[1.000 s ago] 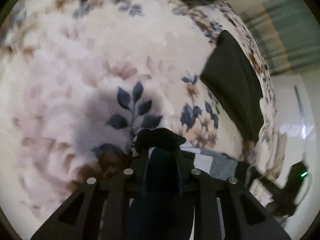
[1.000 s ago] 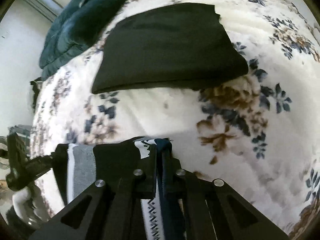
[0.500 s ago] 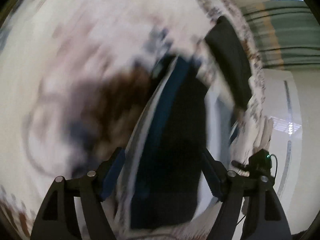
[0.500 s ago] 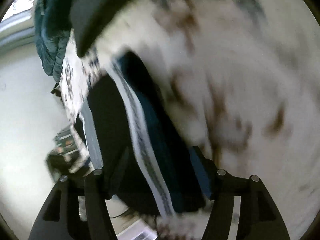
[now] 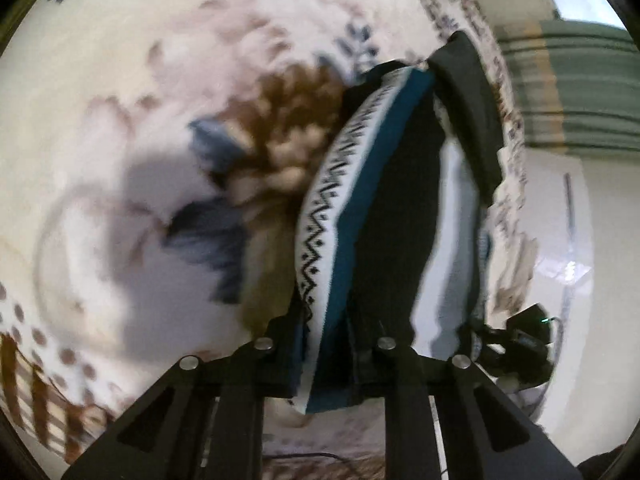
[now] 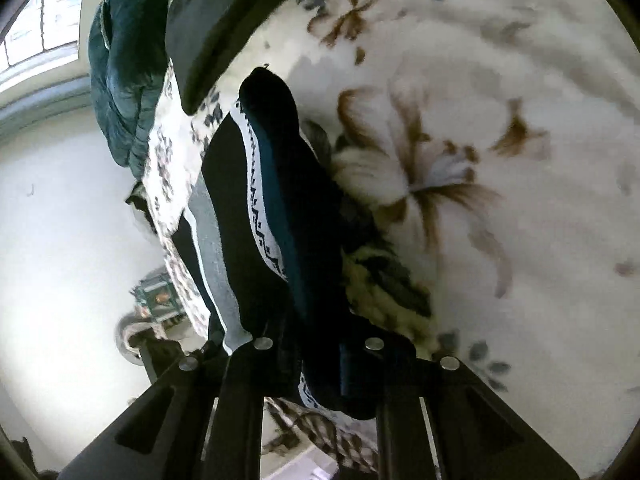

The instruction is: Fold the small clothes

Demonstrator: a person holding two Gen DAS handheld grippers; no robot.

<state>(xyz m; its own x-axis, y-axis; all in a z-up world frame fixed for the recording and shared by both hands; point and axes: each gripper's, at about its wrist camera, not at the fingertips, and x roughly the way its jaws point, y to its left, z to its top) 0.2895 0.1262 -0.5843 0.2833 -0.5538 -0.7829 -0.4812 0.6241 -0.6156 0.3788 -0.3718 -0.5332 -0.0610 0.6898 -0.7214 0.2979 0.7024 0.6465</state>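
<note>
— What have you got in your left hand-held gripper (image 5: 326,356) right now?

— The patterned garment (image 5: 360,208): black and teal with a white zigzag band. My jaws have just been closing, and they now pinch one end of it; the cloth runs straight up between the fingers and away across the bed (image 5: 120,100).

— And the right hand-held gripper (image 6: 320,364)?

— Same story. Its jaws have just been closing too, and they now clamp the other end of the same garment (image 6: 280,208). From that side I see the teal edge, the white zigzag band, then black and a grey stripe.

— So where does the garment lie?

— Stretched long between my two grippers, over the floral bedspread near the edge of the bed. Whether its middle touches the bedspread I cannot tell; the view is blurred.

— Anything else nearby?

— A folded black cloth (image 6: 208,16) lies on the bedspread just beyond the far end of the garment, and a dark teal quilt (image 6: 124,76) is bunched past that. The other gripper shows dimly at the edge of the left view (image 5: 524,344).
</note>
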